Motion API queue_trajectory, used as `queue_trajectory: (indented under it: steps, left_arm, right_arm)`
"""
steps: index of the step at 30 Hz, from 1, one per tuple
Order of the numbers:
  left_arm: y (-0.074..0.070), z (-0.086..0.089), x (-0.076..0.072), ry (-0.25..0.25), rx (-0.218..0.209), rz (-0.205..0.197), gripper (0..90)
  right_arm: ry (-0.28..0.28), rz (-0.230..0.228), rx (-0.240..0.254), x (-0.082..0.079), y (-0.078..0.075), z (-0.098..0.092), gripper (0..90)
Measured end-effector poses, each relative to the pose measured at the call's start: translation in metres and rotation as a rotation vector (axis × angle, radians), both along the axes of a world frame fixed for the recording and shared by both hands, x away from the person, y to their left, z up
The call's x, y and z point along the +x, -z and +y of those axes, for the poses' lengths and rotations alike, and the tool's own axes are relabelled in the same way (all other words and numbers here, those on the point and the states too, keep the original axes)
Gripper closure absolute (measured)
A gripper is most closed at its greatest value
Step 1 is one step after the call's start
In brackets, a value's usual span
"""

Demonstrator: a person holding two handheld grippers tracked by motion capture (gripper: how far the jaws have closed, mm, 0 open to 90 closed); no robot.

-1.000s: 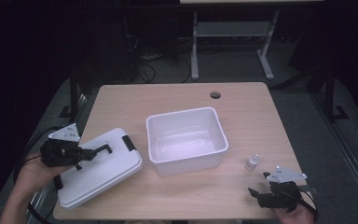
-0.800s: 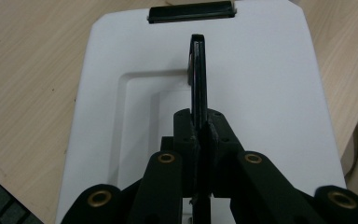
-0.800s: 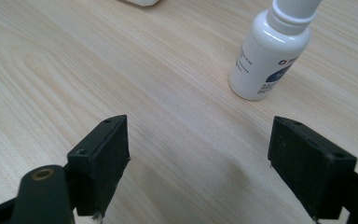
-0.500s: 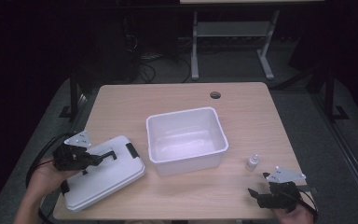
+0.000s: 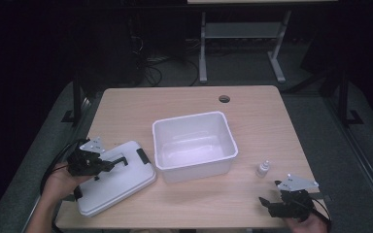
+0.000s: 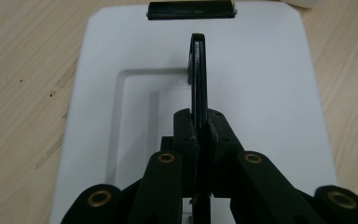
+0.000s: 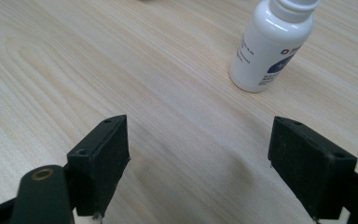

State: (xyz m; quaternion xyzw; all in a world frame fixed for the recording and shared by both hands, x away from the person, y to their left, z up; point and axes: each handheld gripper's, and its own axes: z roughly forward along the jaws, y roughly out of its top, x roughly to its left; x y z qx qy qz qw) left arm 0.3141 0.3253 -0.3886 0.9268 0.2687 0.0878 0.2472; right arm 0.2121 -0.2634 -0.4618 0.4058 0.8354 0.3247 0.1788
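Since a second ago, the left gripper (image 5: 108,165) and the white lid (image 5: 114,178) it holds have shifted right along the near left of the table (image 5: 184,99), closer to the tub, while the right gripper stays put.

Largest first: the light wooden table. At its centre sits an open, empty white plastic tub (image 5: 194,144). Just left of the tub, the lid lies flat with black latches at its ends. Near the tub's right side stands a small white dropper bottle (image 5: 262,168), upright.

In the left gripper view, the jaws are clenched on the lid's raised black handle (image 6: 198,74). The right gripper (image 5: 272,204) rests at the near right edge, jaws released and empty, bottle just beyond them.

If the lid is meant for the tub, doing it well probably means lifting it level by the handle, squaring its corners over the rim, then lowering evenly.
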Motion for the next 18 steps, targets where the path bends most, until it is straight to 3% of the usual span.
queue_trajectory:
  steps: [7, 18]
  left_arm:
    - [0.009, 0.002, 0.003, -0.016, -0.014, 0.011, 83.9]
    - [0.011, 0.002, 0.000, -0.021, -0.039, 0.037, 82.2]
  right_arm:
    - [-0.003, 0.001, -0.009, 0.000, 0.000, 0.002, 19.7]
    - [-0.009, 0.009, -0.011, 0.001, 0.001, 0.004, 19.7]
